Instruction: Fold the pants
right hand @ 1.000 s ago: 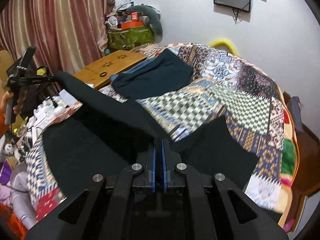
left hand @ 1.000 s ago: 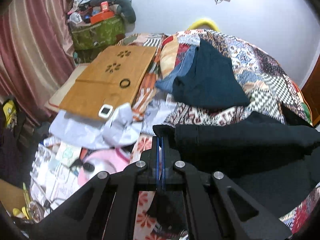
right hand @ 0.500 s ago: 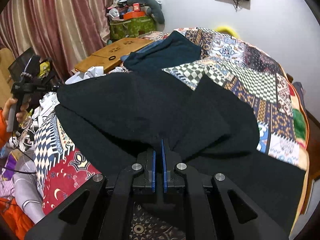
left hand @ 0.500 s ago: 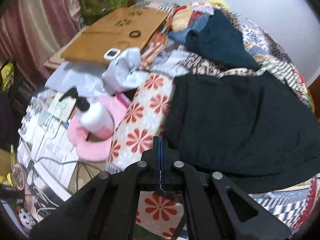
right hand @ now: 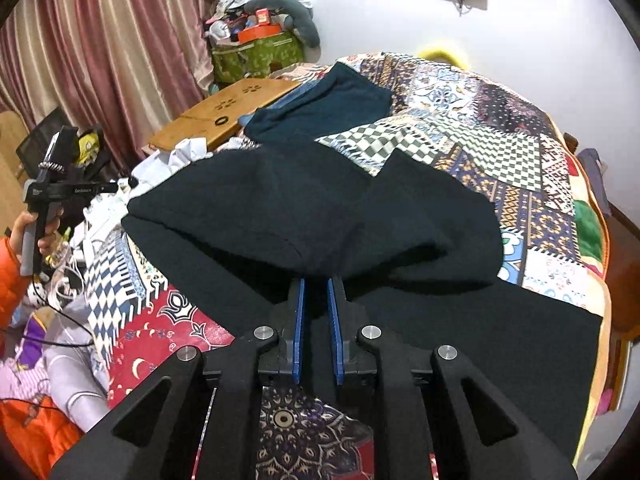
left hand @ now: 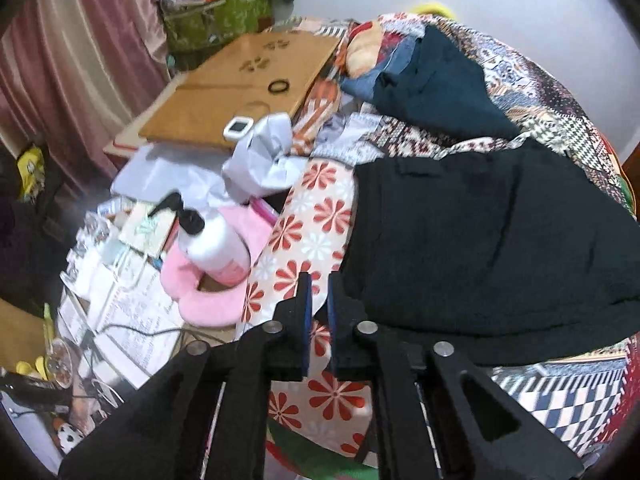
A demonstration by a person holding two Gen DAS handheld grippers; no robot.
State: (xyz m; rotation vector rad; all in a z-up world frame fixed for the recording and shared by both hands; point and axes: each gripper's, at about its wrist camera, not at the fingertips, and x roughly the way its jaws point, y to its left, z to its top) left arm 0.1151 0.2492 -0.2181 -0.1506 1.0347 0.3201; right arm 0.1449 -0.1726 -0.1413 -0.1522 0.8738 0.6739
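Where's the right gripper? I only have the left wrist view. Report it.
Observer: The right gripper sits at the near fold of the black pants, and its jaws are opening. Dark cloth shows in the gap, but the pads are not pressing it.
Operator: Tell me how the right side of the pants lies.
Observer: A lower layer lies flat, reaching toward the right edge of the patchwork quilt. The folded upper part rests on it.
Operator: Describe what holds my gripper.
Observer: A hand with an orange sleeve grips the handle of the left gripper at the bed's left side.
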